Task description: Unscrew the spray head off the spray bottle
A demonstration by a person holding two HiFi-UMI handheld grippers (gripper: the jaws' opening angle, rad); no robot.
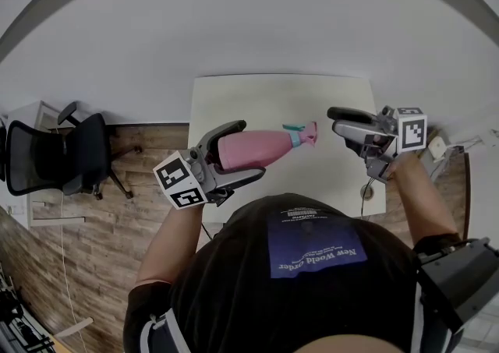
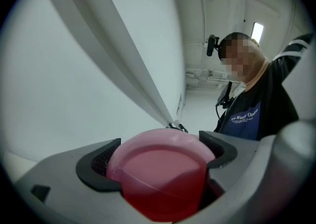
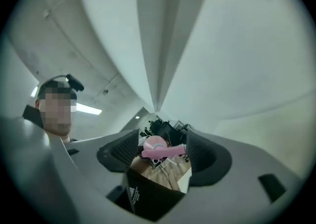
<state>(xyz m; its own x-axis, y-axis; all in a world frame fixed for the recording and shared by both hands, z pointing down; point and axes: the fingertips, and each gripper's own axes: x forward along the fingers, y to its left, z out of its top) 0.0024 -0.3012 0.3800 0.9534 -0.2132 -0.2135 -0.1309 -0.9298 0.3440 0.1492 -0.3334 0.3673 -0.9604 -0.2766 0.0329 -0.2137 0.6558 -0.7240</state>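
Observation:
A pink spray bottle (image 1: 261, 149) lies on its side in the air above the white table (image 1: 257, 98), its spray head (image 1: 302, 135) with a teal collar pointing right. My left gripper (image 1: 248, 150) is shut on the bottle's body. The left gripper view shows the bottle's round base (image 2: 158, 178) filling the gap between both pads. My right gripper (image 1: 337, 122) hangs just right of the spray head, open and clear of it. In the right gripper view the pink spray head (image 3: 160, 149) shows small between the wide jaws, touching neither pad (image 3: 123, 153).
A black office chair (image 1: 66, 157) stands on the wood floor to the left of the table. A thin cable (image 1: 364, 190) hangs at the table's near right corner. The person's torso is close below both grippers.

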